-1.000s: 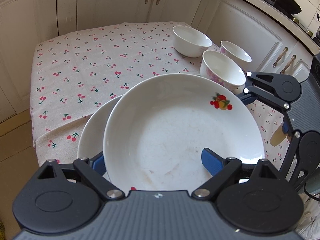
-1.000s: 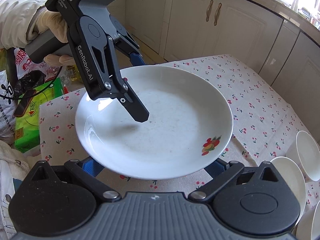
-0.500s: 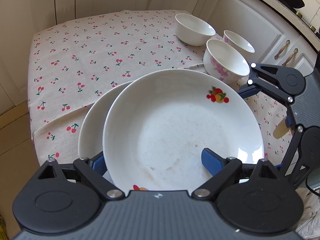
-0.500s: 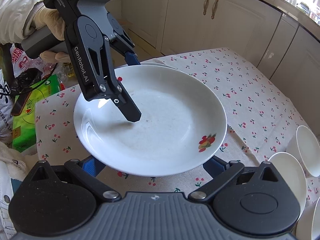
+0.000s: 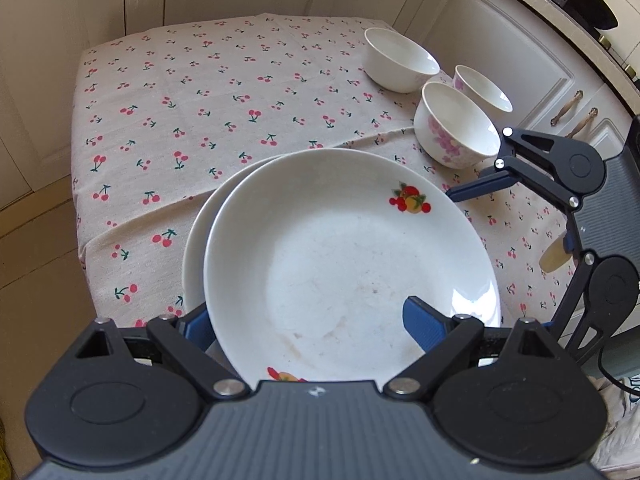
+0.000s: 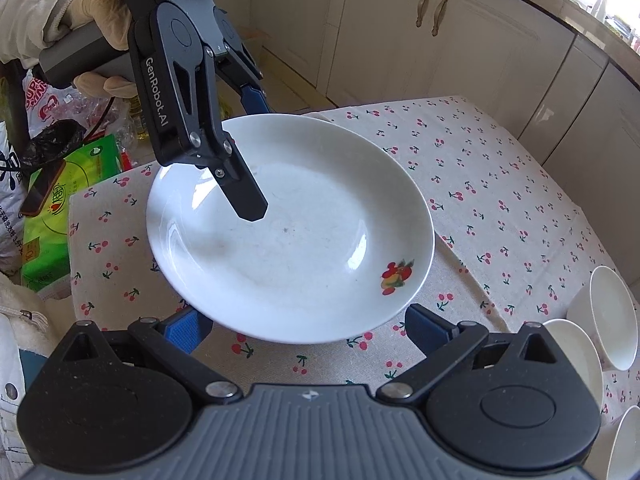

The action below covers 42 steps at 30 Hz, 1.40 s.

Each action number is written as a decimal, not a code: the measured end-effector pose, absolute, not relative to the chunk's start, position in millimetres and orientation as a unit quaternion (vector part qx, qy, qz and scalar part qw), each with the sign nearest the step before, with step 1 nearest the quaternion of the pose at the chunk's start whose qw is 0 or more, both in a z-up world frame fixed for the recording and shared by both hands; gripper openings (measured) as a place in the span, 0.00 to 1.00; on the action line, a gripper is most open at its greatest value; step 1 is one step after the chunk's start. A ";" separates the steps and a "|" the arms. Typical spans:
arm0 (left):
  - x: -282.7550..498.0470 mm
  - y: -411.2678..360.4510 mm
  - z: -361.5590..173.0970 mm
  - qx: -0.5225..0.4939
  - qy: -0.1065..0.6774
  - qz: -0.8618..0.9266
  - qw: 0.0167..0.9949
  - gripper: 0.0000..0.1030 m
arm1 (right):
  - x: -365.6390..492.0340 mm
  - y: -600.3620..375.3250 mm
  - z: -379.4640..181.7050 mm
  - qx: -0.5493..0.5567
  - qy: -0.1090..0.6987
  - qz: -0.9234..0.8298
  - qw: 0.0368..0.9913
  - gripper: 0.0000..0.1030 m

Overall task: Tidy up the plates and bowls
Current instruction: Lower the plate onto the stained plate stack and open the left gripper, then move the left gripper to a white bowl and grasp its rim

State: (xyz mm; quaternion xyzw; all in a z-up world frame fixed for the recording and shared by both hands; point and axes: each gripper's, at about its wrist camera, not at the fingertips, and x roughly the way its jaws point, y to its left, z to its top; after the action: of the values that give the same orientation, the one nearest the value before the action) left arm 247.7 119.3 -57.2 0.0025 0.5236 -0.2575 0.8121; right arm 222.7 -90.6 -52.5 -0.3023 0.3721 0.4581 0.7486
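Note:
A white plate with fruit decals (image 5: 344,248) (image 6: 304,240) lies off-centre on a second white plate (image 5: 194,256); only the second plate's left rim shows. My left gripper (image 5: 310,322) (image 6: 254,156) is open and straddles the top plate's rim. One finger hangs over the plate's floor and the other sits outside and below the rim. My right gripper (image 6: 308,328) (image 5: 504,228) is open at the opposite rim, with its fingertips (image 6: 424,328) at the plate's edge and nothing pinched. Three white bowls (image 5: 456,124) stand at the table's right.
A cherry-print cloth (image 5: 200,112) covers the table, which ends close to the plates on the left gripper's side. Cabinets (image 6: 400,40) surround it. A green box (image 6: 60,208) and bags lie beside the table, near a gloved hand (image 6: 104,12).
The top plate has slid further over the lower one, so less of the lower rim shows. In the right wrist view the left gripper and the plate shifted slightly left and away. Both jaws stayed wide.

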 end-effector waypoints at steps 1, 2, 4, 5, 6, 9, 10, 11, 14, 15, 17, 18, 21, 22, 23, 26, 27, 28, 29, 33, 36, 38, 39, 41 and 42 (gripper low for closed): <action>246.8 119.9 -56.2 0.002 0.524 -0.257 0.812 0.91 | 221.7 -89.8 -51.9 -0.305 0.371 0.458 0.748 1.00; 246.0 121.2 -55.1 0.002 0.523 -0.258 0.813 0.91 | 220.7 -89.4 -51.2 -0.308 0.369 0.457 0.748 1.00; 245.5 124.9 -54.3 -0.008 0.522 -0.257 0.813 0.91 | 218.7 -89.9 -49.7 -0.310 0.365 0.459 0.748 1.00; 245.2 126.1 -53.7 -0.014 0.523 -0.256 0.813 0.91 | 218.7 -90.1 -49.6 -0.308 0.367 0.460 0.748 1.00; 244.8 126.9 -52.9 -0.016 0.522 -0.254 0.814 0.91 | 218.7 -90.1 -50.1 -0.308 0.368 0.459 0.748 1.00; 242.7 128.7 -50.0 -0.018 0.522 -0.249 0.816 0.91 | 216.5 -91.1 -52.4 -0.313 0.369 0.455 0.748 1.00; 241.8 129.4 -49.0 -0.019 0.520 -0.248 0.817 0.91 | 214.9 -92.4 -52.4 -0.313 0.368 0.453 0.749 1.00; 241.1 130.3 -48.5 -0.019 0.519 -0.247 0.818 0.91 | 213.5 -94.0 -52.1 -0.311 0.367 0.452 0.751 1.00; 240.3 130.9 -47.8 -0.022 0.517 -0.242 0.821 0.91 | 209.1 -101.9 -49.9 -0.299 0.364 0.446 0.761 1.00; 239.5 130.2 -47.7 -0.019 0.515 -0.239 0.823 0.92 | 207.6 -105.0 -49.7 -0.294 0.363 0.439 0.767 1.00; 237.2 128.4 -47.1 -0.015 0.511 -0.232 0.827 0.92 | 203.7 -110.8 -50.0 -0.288 0.359 0.420 0.782 1.00; 236.6 127.4 -47.0 -0.012 0.510 -0.228 0.829 0.92 | 200.9 -114.1 -50.3 -0.284 0.357 0.409 0.791 1.00; 235.4 123.7 -47.4 -0.007 0.503 -0.213 0.837 0.92 | 191.0 -123.6 -51.4 -0.270 0.347 0.378 0.815 1.00; 235.8 123.0 -47.6 -0.008 0.501 -0.207 0.840 0.92 | 187.1 -126.3 -52.1 -0.265 0.343 0.368 0.823 1.00; 236.5 122.1 -47.7 -0.010 0.501 -0.200 0.842 0.92 | 183.3 -128.8 -52.8 -0.257 0.340 0.360 0.830 1.00; 237.2 117.4 -47.3 0.001 0.501 -0.184 0.846 0.92 | 170.6 -135.3 -54.2 -0.232 0.330 0.334 0.852 1.00; 237.0 116.2 -47.2 0.004 0.502 -0.179 0.846 0.92 | 166.0 -136.9 -54.2 -0.223 0.328 0.331 0.856 1.00; 236.3 115.1 -46.9 0.007 0.504 -0.174 0.846 0.92 | 160.6 -138.3 -53.6 -0.214 0.324 0.326 0.862 1.00; 235.7 114.5 -47.0 0.011 0.507 -0.167 0.845 0.92 | 156.6 -139.2 -53.6 -0.211 0.321 0.320 0.866 1.00; 232.1 115.9 -50.1 0.014 0.513 -0.155 0.844 0.92 | 142.5 -142.7 -54.5 -0.213 0.306 0.301 0.878 1.00; 225.4 114.0 -47.6 0.024 0.499 -0.150 0.853 0.92 | 138.7 -146.7 -56.0 -0.216 0.302 0.293 0.881 1.00; 219.1 109.2 -42.3 0.028 0.485 -0.155 0.860 0.92 | 138.9 -150.7 -55.3 -0.217 0.299 0.279 0.886 1.00; 215.8 105.7 -39.2 0.032 0.475 -0.157 0.865 0.92 | 138.9 -152.9 -54.2 -0.213 0.298 0.272 0.890 1.00; 210.3 94.3 -32.5 0.052 0.455 -0.167 0.873 0.92 | 139.0 -159.6 -51.9 -0.203 0.295 0.264 0.896 1.00; 208.2 87.8 -29.4 0.062 0.444 -0.172 0.877 0.92 | 140.4 -163.6 -52.0 -0.197 0.292 0.256 0.900 1.00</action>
State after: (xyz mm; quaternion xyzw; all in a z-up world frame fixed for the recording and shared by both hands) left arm 208.2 87.8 -29.4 0.0619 0.4443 -0.1720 0.8771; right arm 140.4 -163.6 -52.0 -0.1973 0.2918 0.2559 0.9002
